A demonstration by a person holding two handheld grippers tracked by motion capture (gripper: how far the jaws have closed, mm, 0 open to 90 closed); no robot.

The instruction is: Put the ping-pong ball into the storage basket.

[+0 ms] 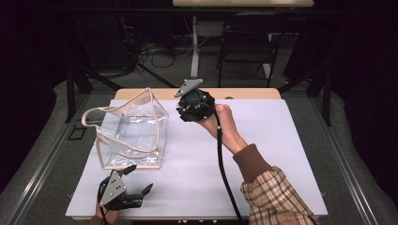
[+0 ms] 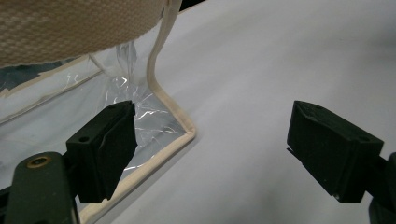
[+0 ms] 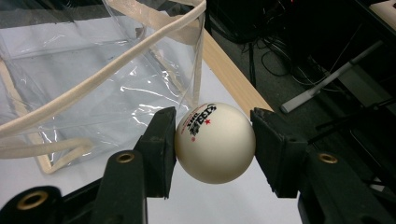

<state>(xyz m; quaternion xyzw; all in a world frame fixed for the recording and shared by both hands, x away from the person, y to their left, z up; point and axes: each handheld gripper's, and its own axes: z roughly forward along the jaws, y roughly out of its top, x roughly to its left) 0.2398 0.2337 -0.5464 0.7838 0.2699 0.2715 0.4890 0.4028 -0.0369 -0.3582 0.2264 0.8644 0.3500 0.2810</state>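
At the left of the high view, the left claw [image 1: 136, 180] rests low on the tabletop [image 1: 263, 154] near its front edge, jaws spread wide with nothing between them; in the left gripper view one jaw stands just in front of the bag's bottom corner without pinching it. Next along stands the clear bag [image 1: 133, 129], a see-through plastic tote with cream fabric trim and a cream strap [image 1: 94, 115], upright on the white sheet with its mouth open to the top; it looks empty. Its long axis runs roughly across the tabletop, and the strap loops out toward the left. To the right of the bag, just beyond its far right corner, the right claw [image 1: 184, 110] is held above the surface, and the right gripper view shows it clamped on a table-tennis ball [image 3: 215, 142], both pads pressed to its sides, the printed mark facing up toward the camera. A ball has no long axis to line up. Judging from this, the pickup is done; what remains is carrying the ball over the bag's open mouth and releasing it inside, perhaps with the left claw steadying the bag.
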